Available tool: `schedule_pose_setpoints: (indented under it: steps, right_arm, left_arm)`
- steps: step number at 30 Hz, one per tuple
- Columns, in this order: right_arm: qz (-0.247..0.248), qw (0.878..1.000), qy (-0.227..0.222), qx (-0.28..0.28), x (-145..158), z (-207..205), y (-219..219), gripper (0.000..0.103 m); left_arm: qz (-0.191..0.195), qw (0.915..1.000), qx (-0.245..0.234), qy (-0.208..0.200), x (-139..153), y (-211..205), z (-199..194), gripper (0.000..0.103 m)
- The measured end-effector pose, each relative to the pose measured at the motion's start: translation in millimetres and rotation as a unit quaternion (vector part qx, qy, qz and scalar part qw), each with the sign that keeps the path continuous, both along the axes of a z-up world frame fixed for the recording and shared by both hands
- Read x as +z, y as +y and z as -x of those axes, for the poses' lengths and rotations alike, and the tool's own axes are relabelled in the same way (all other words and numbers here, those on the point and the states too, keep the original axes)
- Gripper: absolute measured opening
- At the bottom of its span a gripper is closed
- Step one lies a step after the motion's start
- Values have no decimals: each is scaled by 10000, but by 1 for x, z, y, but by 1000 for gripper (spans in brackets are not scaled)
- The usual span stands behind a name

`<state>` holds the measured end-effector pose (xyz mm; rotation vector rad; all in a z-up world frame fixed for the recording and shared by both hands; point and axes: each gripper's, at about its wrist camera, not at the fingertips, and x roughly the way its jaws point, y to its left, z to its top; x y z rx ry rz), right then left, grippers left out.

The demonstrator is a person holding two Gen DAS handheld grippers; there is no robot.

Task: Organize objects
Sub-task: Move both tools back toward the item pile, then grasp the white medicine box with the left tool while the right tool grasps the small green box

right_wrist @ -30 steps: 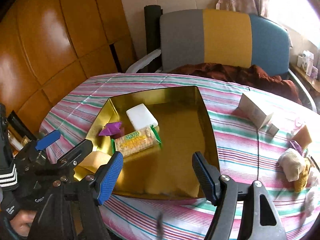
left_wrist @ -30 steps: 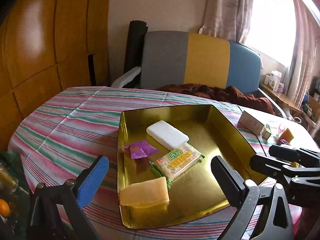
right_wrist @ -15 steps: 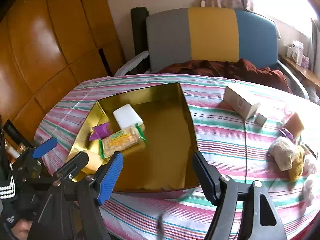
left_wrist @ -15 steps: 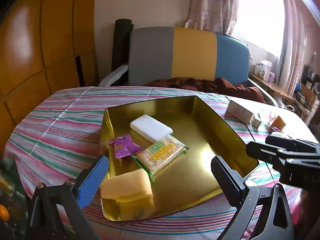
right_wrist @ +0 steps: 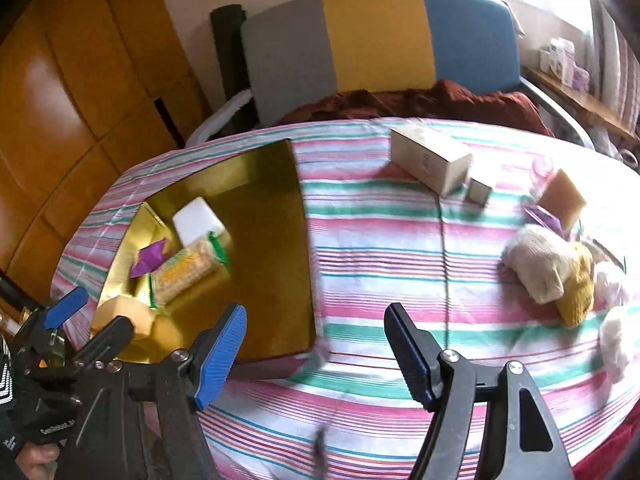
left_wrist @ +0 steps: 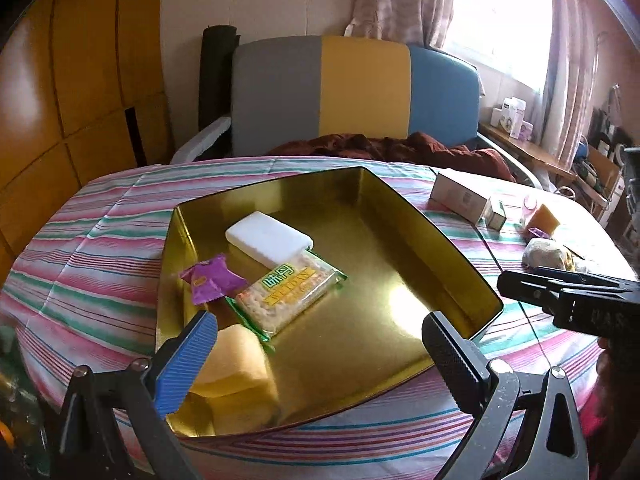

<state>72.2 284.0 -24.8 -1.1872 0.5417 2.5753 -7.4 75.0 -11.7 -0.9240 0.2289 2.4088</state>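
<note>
A gold tray [left_wrist: 442, 236] sits on the striped tablecloth. It holds a white block [left_wrist: 268, 238], a purple packet [left_wrist: 212, 282], a cracker packet [left_wrist: 286, 294] and a yellow sponge [left_wrist: 236, 358]. My left gripper [left_wrist: 316, 328] hangs open over the tray's near edge with nothing between its fingers. My right gripper [right_wrist: 316, 316] is open and empty over the cloth just right of the tray [right_wrist: 306, 240]. Loose on the cloth to the right lie a white box [right_wrist: 430, 162], a small box [right_wrist: 480, 190], a brown sponge [right_wrist: 562, 198] and a cream sock bundle [right_wrist: 536, 266].
A yellow sock [right_wrist: 576, 292] and white bundles [right_wrist: 616, 320] lie near the table's right edge. A grey, yellow and blue chair [left_wrist: 360, 92] with a brown cloth stands behind the table. Wooden panels line the left wall. A thin cable [right_wrist: 442, 240] crosses the cloth.
The right wrist view has swung right: the tray slid to its left side and the loose items came toward the middle. The left gripper edged a little closer to the tray.
</note>
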Motion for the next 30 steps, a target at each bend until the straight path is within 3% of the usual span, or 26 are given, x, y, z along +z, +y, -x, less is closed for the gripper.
schedule_pose_setpoints:
  steps: [13,22,26,30]
  right_arm:
    - [-329,9975,-147,-615,23,-14,88,73]
    - [-675,9895,1,-1280,36,-24,173,73]
    - [-172,9876,168,-1549,21,-35,199,73]
    - [10,9892,220,-1451,20,-34,201,73]
  left_arm:
    - [-68,9977,-671,-50,23,54,9,102]
    - [-428,9887,-1241,-722,48,135,46,103]
    - [-403,9839,-1318,-1137,43,182,70,103]
    - [-254,9798,-1178,-1594,22,234,100,102]
